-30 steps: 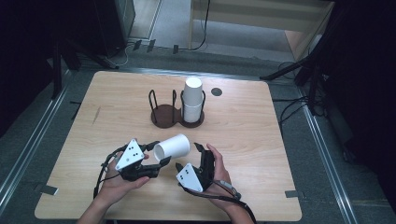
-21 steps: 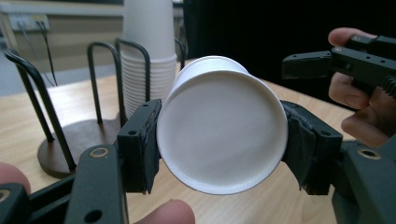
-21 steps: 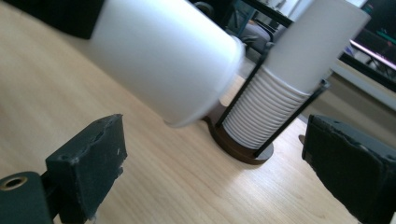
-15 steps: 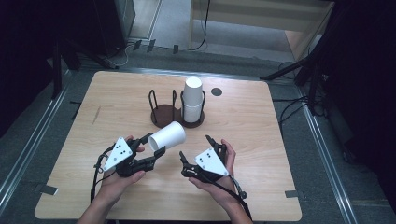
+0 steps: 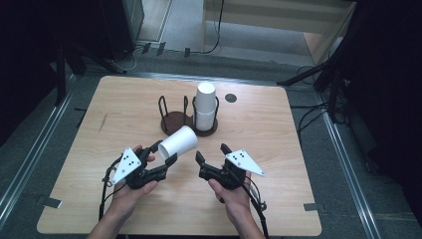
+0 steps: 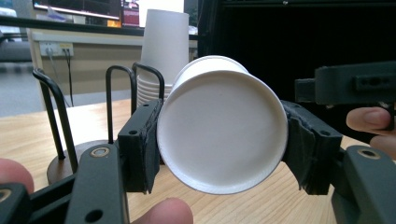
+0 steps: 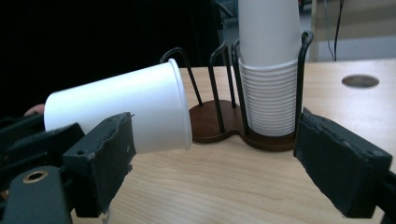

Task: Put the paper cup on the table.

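A white paper cup [image 5: 178, 142] lies on its side in the air, base toward my left gripper's camera [image 6: 222, 130]. My left gripper [image 5: 164, 153] is shut on it near the base, one pad on each side. The cup's open mouth points at the dark brown two-ring wire cup holder [image 5: 174, 123]. The holder's right ring contains a tall stack of white cups [image 5: 205, 107]; its left ring is empty. My right gripper [image 5: 211, 153] stands open just right of the held cup [image 7: 126, 112], with nothing between its jaws, facing the stack [image 7: 268, 70].
The holder stands mid-table on a light wooden table [image 5: 278, 139]. A small dark round hole [image 5: 230, 98] sits in the tabletop right of the stack. Bare wood lies on both sides. Cables and dark equipment surround the table.
My left gripper has lifted the cup a little toward the holder. My right gripper has drawn off the cup to the right and now points forward with jaws apart.
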Tool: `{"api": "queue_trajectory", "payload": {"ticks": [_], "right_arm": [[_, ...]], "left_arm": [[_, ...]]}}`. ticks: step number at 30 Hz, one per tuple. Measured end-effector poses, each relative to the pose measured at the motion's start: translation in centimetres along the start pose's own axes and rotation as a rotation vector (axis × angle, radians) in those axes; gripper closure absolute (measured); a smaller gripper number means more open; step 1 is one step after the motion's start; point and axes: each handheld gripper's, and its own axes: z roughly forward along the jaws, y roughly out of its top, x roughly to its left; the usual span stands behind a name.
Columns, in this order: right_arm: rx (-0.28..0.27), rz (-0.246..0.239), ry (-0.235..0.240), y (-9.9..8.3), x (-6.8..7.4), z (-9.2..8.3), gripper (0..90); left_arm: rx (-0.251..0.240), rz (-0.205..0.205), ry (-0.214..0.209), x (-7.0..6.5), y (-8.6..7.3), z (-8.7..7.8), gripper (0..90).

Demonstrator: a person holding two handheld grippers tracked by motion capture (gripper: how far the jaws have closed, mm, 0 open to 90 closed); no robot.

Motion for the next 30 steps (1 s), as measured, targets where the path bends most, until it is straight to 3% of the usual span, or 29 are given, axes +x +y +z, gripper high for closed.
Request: {"api": "queue_trajectory", "payload": {"ticks": [8,12,14,20,23,25,30], "right_arm": [[0.024,0.257,0.044,0.2,0.7,0.1,9.1],[0.009,0.477,0.043,0.0,0.5,0.2,5.5],[0.009,0.55,0.046,-0.3,0.6,0.4,2.4],[-0.005,0.706,0.068,-0.8,1.2,1.2,1.3],[0.0,0.799,0.025,-0.9,1.5,1.4,0.1],[-0.002,0.881,0.022,-0.9,1.6,1.5,0.0],[-0.018,0.968,0.053,-0.7,1.8,1.9,0.0]], "left_arm": [[-0.025,0.0,-0.013,-0.5,0.0,0.2,36.0],[-0.045,-0.003,-0.022,-0.9,0.1,0.3,36.0],[-0.048,-0.003,-0.026,-0.9,0.0,0.3,36.0],[-0.061,-0.001,-0.035,-1.0,0.1,0.3,36.1],[-0.067,-0.011,-0.047,-1.0,0.1,0.4,36.0],[-0.068,-0.013,-0.05,-1.1,0.1,0.4,36.0],[-0.07,-0.008,-0.054,-1.2,0.1,0.4,36.1]]}}
